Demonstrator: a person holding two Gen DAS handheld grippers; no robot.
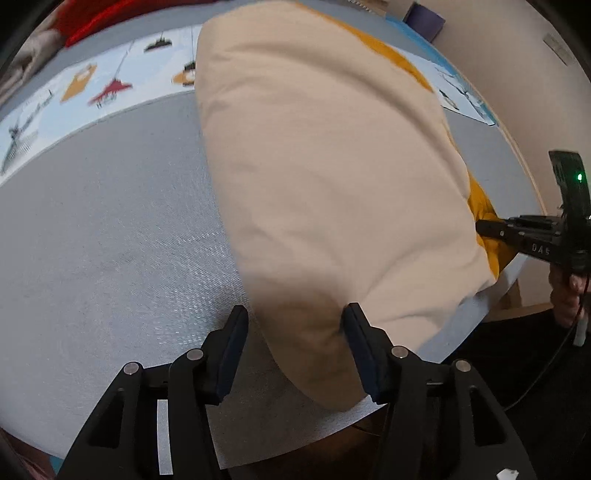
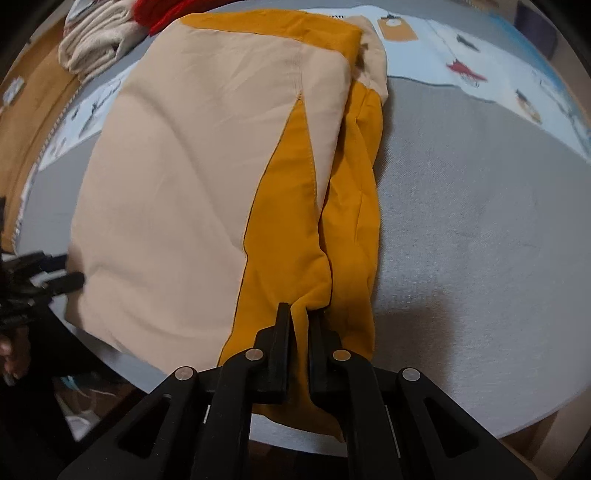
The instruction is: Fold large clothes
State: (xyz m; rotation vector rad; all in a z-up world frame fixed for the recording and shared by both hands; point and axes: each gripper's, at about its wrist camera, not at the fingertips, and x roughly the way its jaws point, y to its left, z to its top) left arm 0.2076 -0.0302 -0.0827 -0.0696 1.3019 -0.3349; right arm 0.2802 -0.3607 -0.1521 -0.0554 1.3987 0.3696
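Note:
A large beige and mustard-yellow garment (image 1: 325, 177) lies partly folded on the grey table (image 1: 110, 229). In the left wrist view my left gripper (image 1: 295, 350) is open, its fingers on either side of the garment's beige near corner. In the right wrist view the garment (image 2: 184, 184) shows beige on the left and yellow on the right. My right gripper (image 2: 300, 339) is shut on the yellow edge near the table's front. The right gripper also shows in the left wrist view (image 1: 491, 229) at the garment's yellow right edge. The left gripper shows at the left edge of the right wrist view (image 2: 70, 280).
A light blue printed cloth (image 2: 480, 62) covers the far part of the table. A pile of beige (image 2: 96, 40) and red (image 2: 162, 11) clothes sits at the far left corner. The grey table's front edge (image 2: 535, 417) is close to both grippers.

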